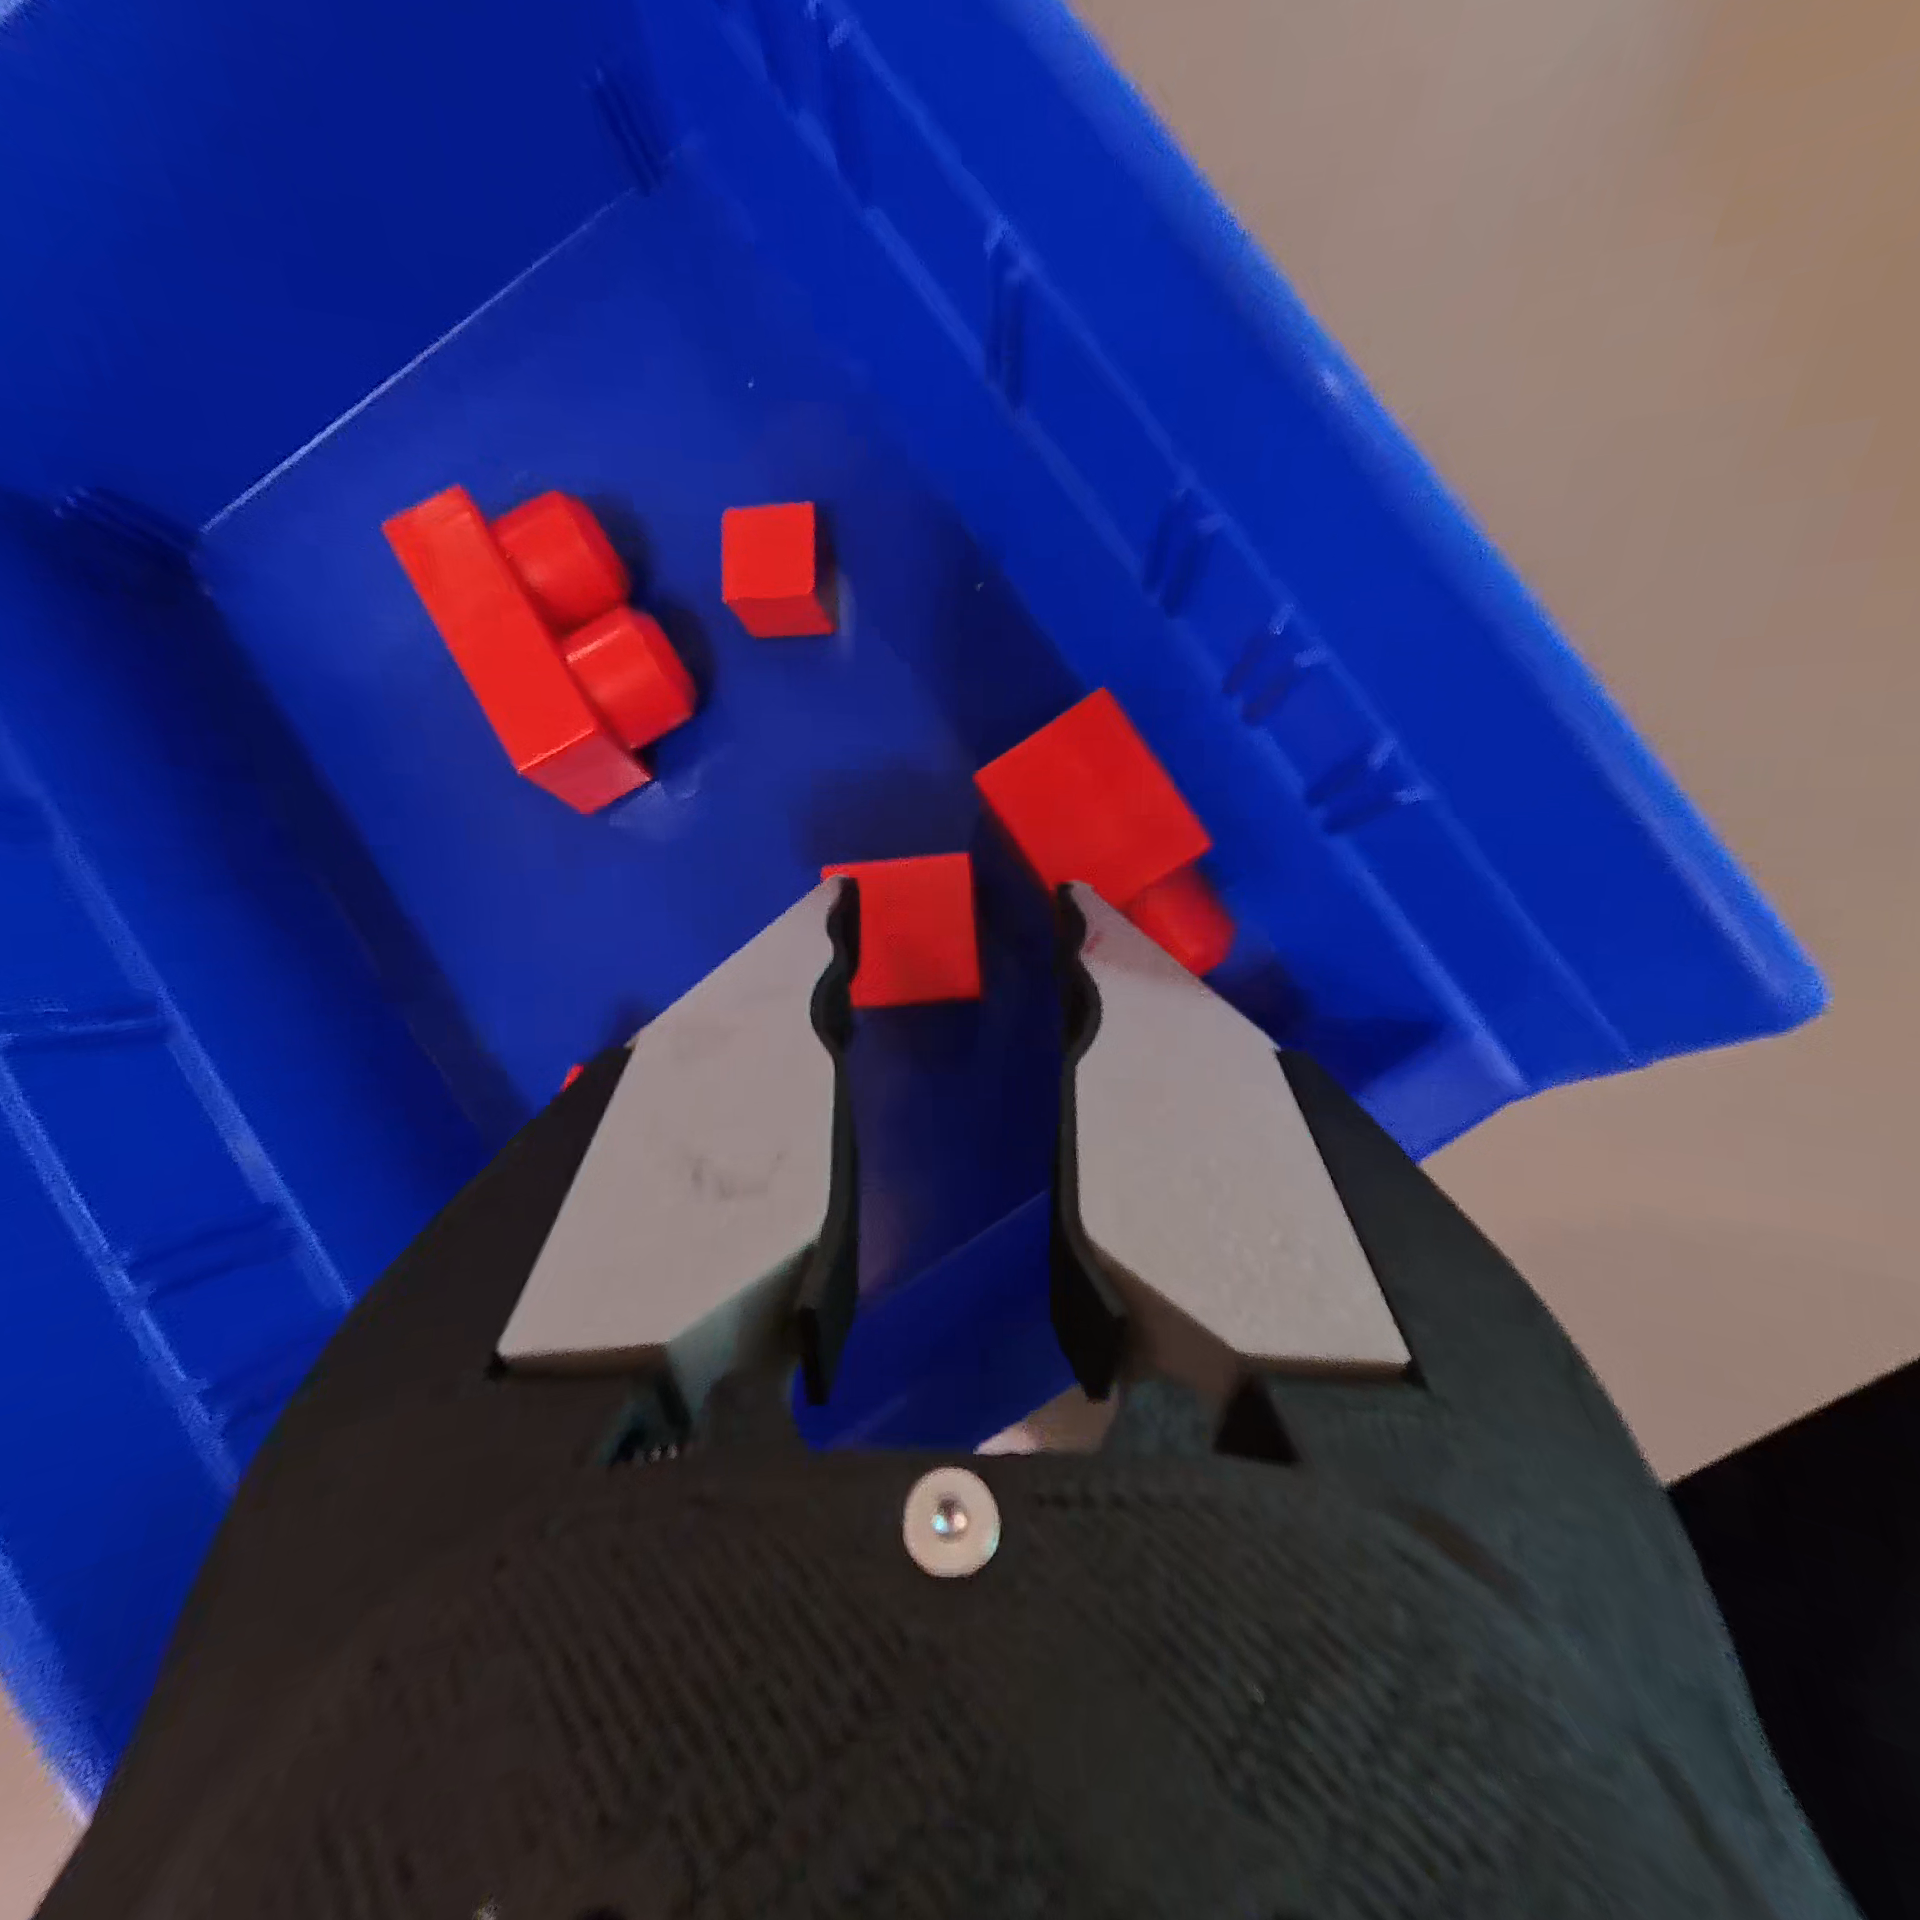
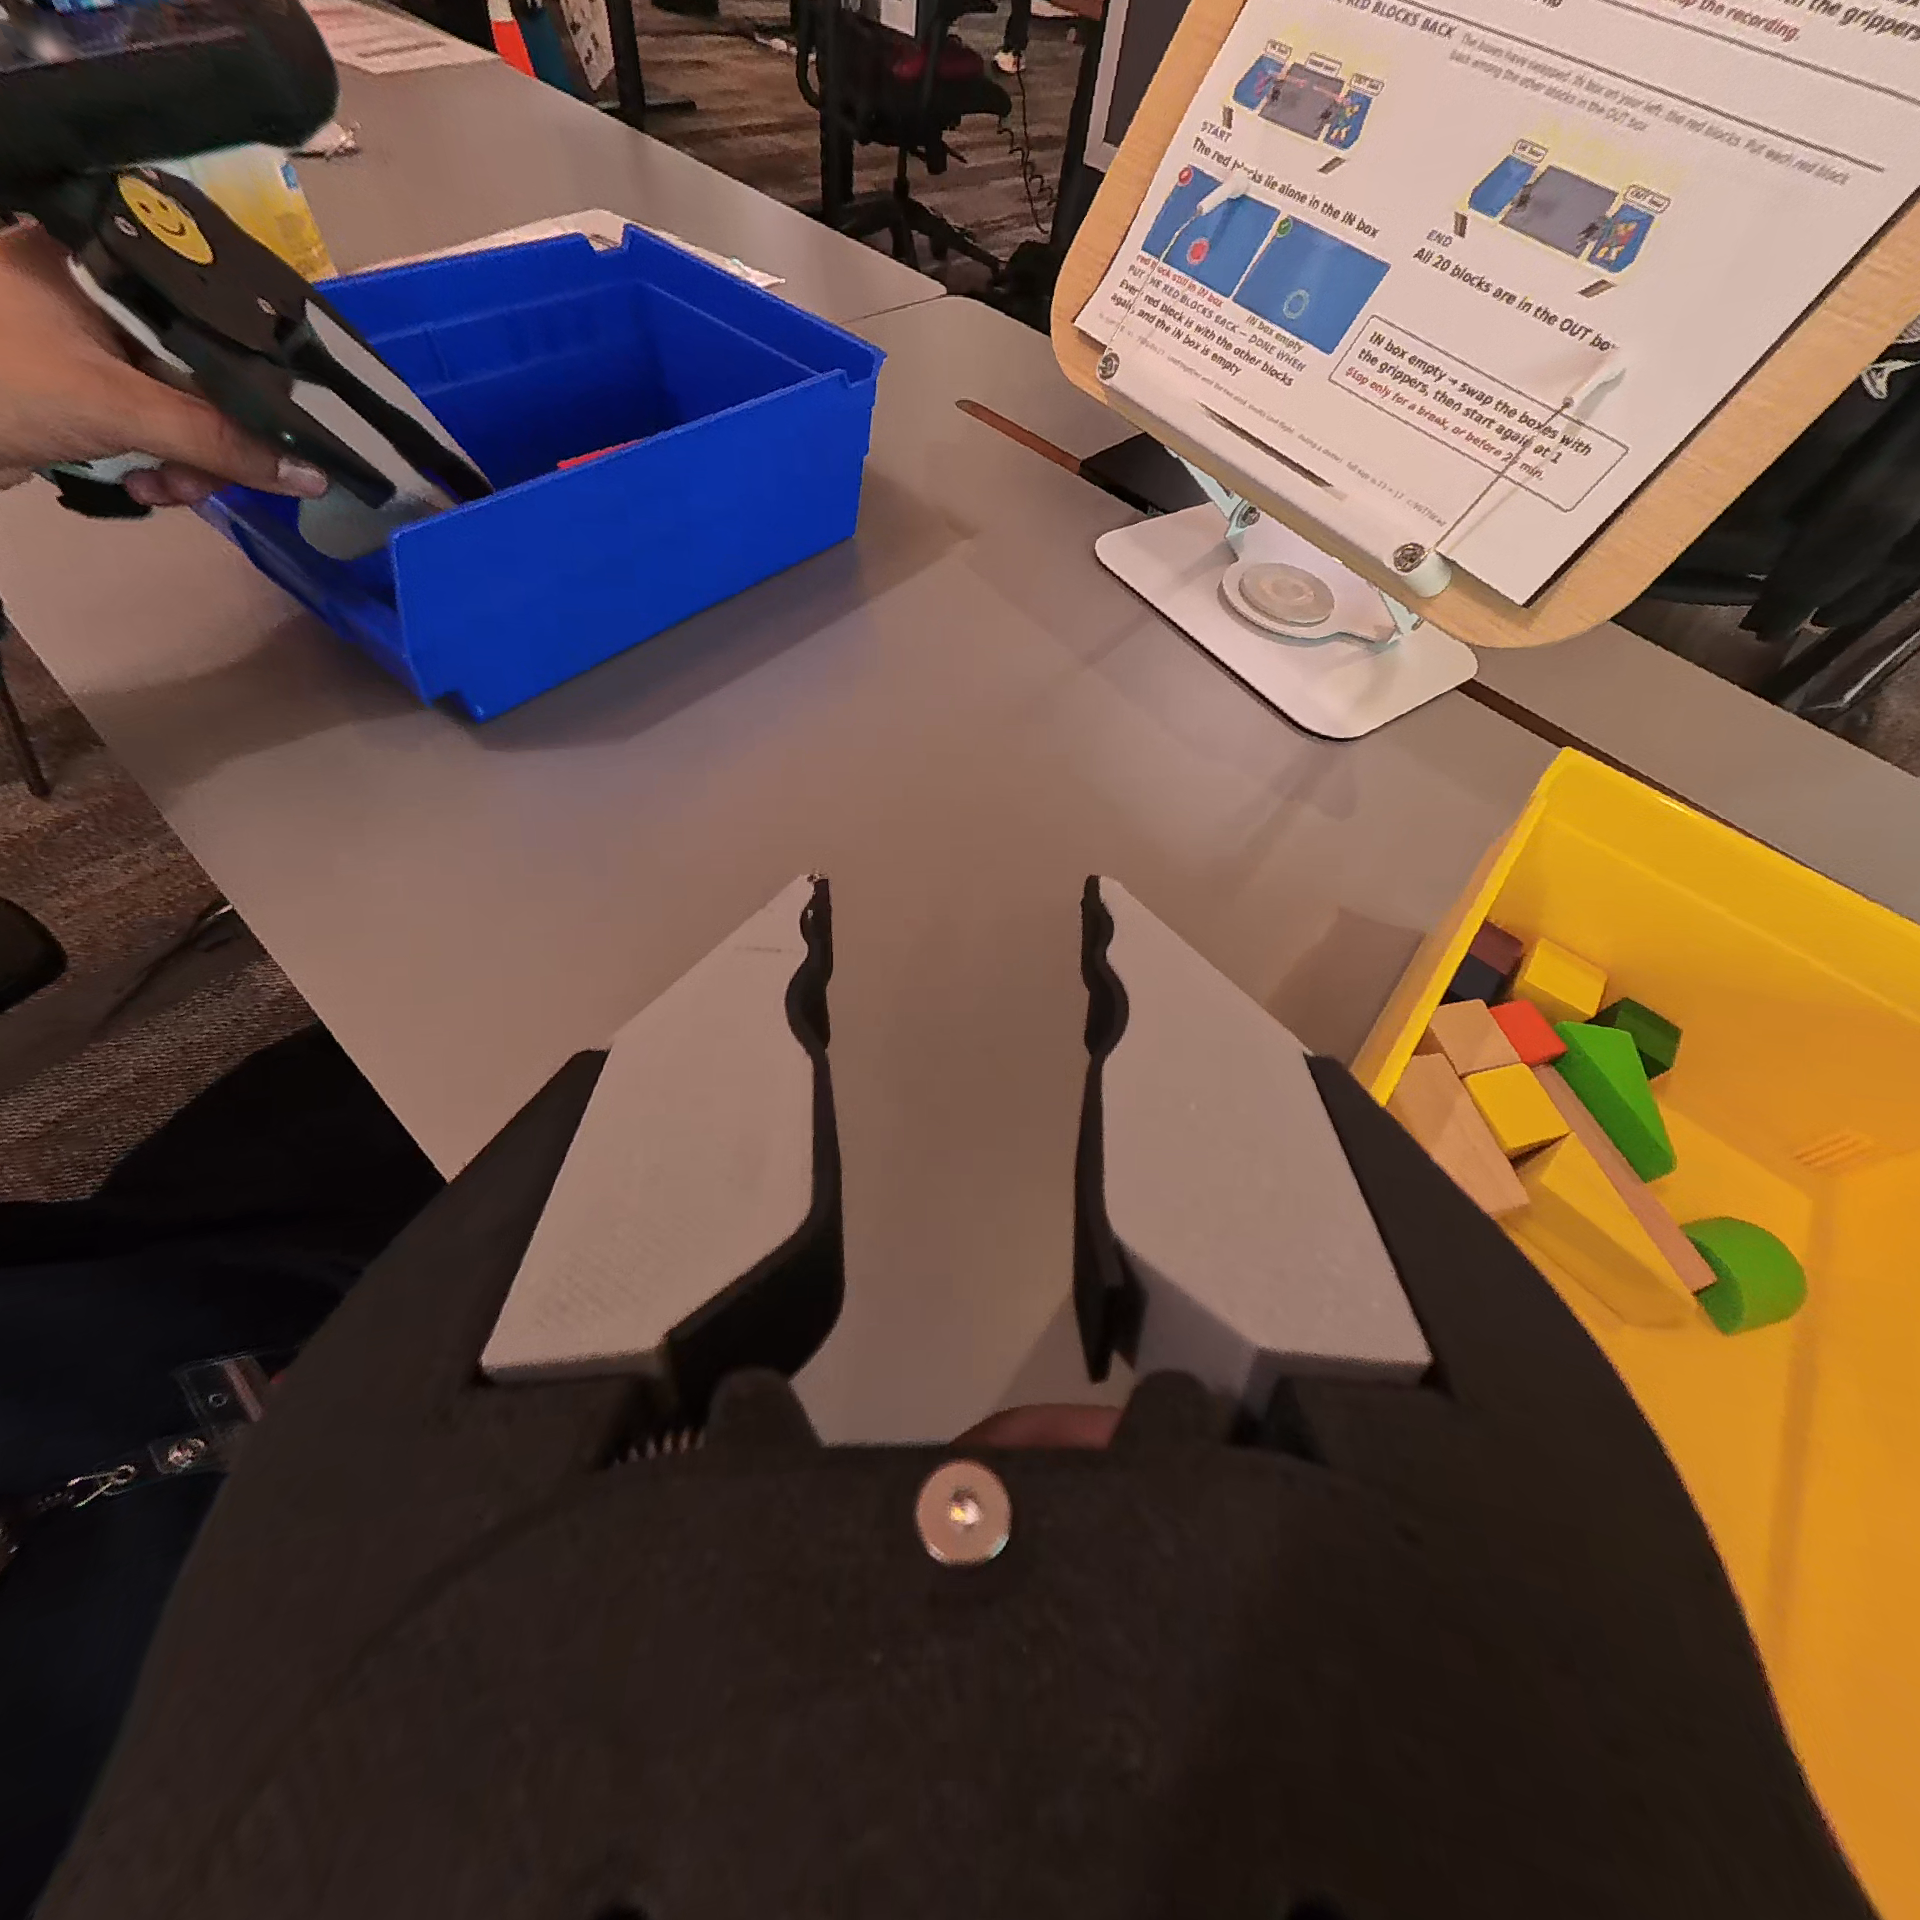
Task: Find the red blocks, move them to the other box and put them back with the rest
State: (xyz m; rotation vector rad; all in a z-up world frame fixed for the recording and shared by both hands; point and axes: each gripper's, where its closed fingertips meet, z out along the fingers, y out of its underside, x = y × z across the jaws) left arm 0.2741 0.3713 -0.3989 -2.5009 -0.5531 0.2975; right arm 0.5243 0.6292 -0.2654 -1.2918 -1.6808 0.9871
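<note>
Red blocks [image 1: 540, 644] mostly lie inside the blue box [image 1: 1143, 343], where our left gripper [image 1: 951, 925] straddles one cube [image 1: 914, 930] with jaws apart, unclamped, while our right gripper [image 2: 951, 914] waits open-jawed beside the yellow box [image 2: 1714, 894], so most transfers remain.

Office-like workroom, long grey tables [image 2: 935, 727], office chairs [image 2: 914, 94], carpeted floor [image 2: 114, 883]
</note>
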